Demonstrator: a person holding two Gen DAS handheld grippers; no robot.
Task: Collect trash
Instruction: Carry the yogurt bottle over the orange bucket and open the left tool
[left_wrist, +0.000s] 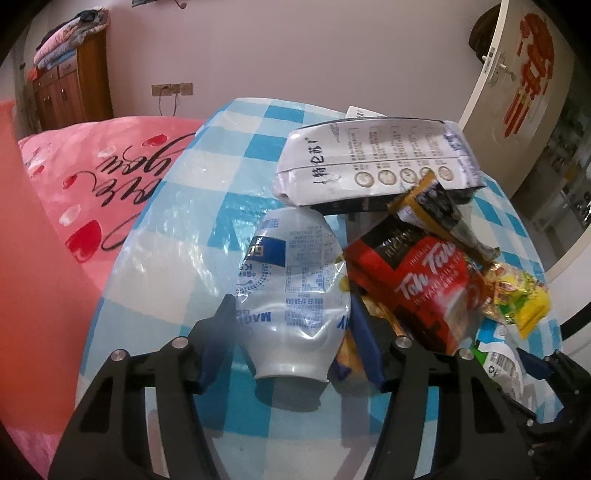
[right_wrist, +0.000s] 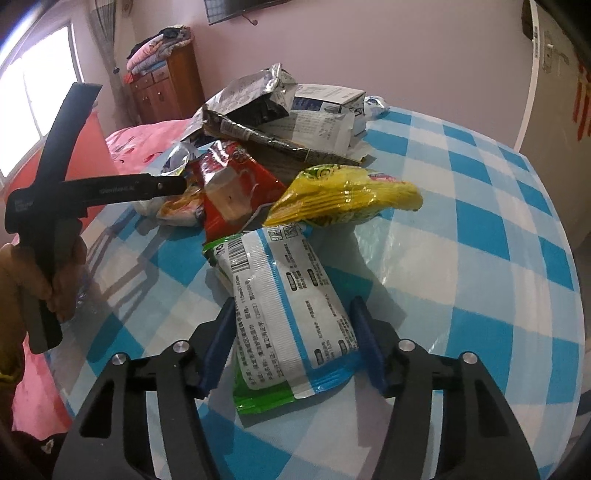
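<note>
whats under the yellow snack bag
The yellow snack bag lies on the top end of the white and blue pouch and against the red packet. Anything beneath its middle is hidden.

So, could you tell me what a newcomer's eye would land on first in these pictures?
Probably the heap of empty wrappers on the blue-checked tablecloth, with the yellow packet brightest on its near side. Next, the left gripper closed on a crumpled white bottle, and the right gripper around a white-and-green pouch. A pink bedspread lies left of the table.
</note>
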